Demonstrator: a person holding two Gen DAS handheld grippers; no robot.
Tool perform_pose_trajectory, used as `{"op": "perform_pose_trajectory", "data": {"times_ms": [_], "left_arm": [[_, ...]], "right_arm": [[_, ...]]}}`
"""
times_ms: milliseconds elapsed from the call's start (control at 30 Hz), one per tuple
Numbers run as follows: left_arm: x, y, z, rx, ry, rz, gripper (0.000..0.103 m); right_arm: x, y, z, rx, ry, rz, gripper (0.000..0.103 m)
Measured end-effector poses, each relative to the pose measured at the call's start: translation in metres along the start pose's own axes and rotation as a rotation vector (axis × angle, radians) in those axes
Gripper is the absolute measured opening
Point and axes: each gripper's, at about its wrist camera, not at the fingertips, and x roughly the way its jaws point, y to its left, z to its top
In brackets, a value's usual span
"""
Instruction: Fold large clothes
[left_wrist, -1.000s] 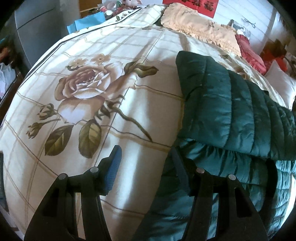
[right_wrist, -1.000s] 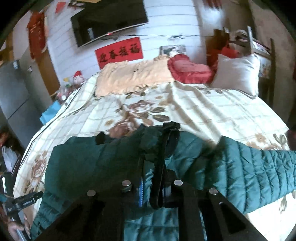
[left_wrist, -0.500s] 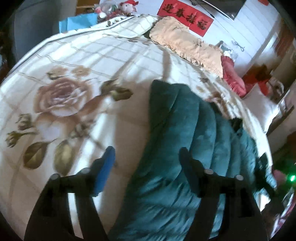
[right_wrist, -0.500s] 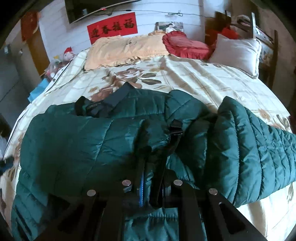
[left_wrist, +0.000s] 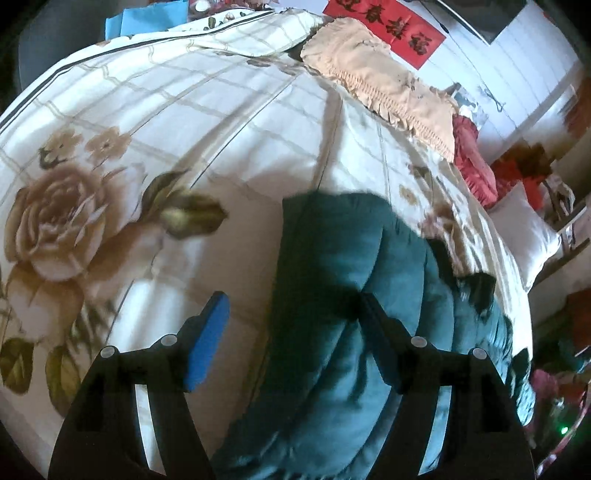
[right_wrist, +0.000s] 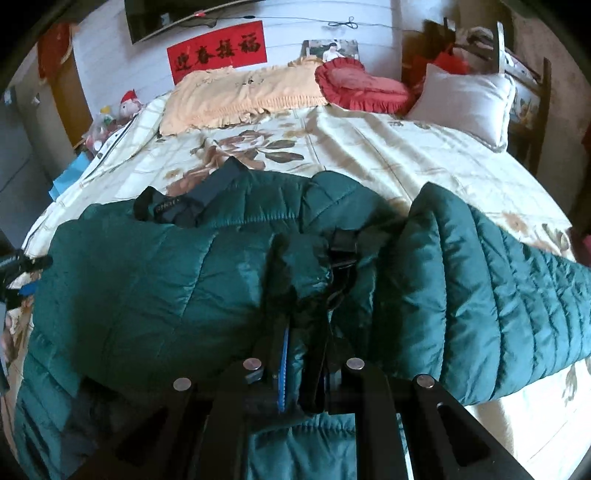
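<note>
**Green jacket spread on the bed, one pair of tongs pinching it**

A dark green quilted puffer jacket (right_wrist: 155, 295) lies across the near part of a bed covered by a cream bedspread printed with brown roses (right_wrist: 369, 155). Its dark collar (right_wrist: 207, 195) points toward the far side, and one sleeve (right_wrist: 498, 295) stretches out to the right, near the bed's edge.

The right tongs (right_wrist: 301, 354) are pressed together on a bunched fold of the jacket's green fabric, near the middle of the garment; a black strap sits in the fold just beyond the tips.

The left tongs (left_wrist: 291, 325) stand spread at the jacket's left edge. The blue-padded finger (left_wrist: 207, 339) hovers over bare bedspread, while the other finger is over the puffy green fabric; whether it touches the fabric cannot be told. Nothing is pinched between them.

At the far end of the bed lie a peach frilled pillow (right_wrist: 243, 92), a red heart-shaped cushion (right_wrist: 358, 85) and a white pillow (right_wrist: 465, 99). A red banner with black characters (right_wrist: 218, 51) hangs on the white wall behind.
</note>
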Motion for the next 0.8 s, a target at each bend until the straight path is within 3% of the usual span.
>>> {"op": "perform_pose_trajectory", "data": {"times_ms": [100, 167, 233, 333, 500, 667, 800], "left_arm": [[0.017, -0.002, 0.012, -0.003, 0.069, -0.033, 0.072], [0.023, -0.003, 0.017, -0.003, 0.075, -0.066, 0.072], [0.021, -0.004, 0.019, 0.009, 0.045, -0.099, 0.042], [0.017, -0.009, 0.018, 0.056, 0.029, -0.082, 0.024], [0.008, -0.008, 0.009, 0.107, -0.032, -0.038, 0.019], [0.014, -0.004, 0.003, 0.108, -0.05, -0.003, 0.019], [0.013, -0.004, 0.003, 0.115, -0.048, -0.002, 0.019]], "right_arm": [[0.003, -0.001, 0.0, -0.002, 0.007, 0.003, 0.012], [0.004, -0.002, -0.001, -0.002, 0.009, 0.007, 0.012], [0.005, -0.003, -0.001, 0.003, 0.012, 0.013, 0.012], [0.003, -0.005, 0.002, 0.017, 0.013, 0.032, 0.012], [-0.007, 0.0, 0.015, -0.005, -0.021, 0.022, 0.012], [0.021, 0.019, 0.015, -0.116, 0.001, -0.113, 0.012], [0.027, 0.018, 0.012, -0.116, 0.026, -0.128, 0.012]]}}
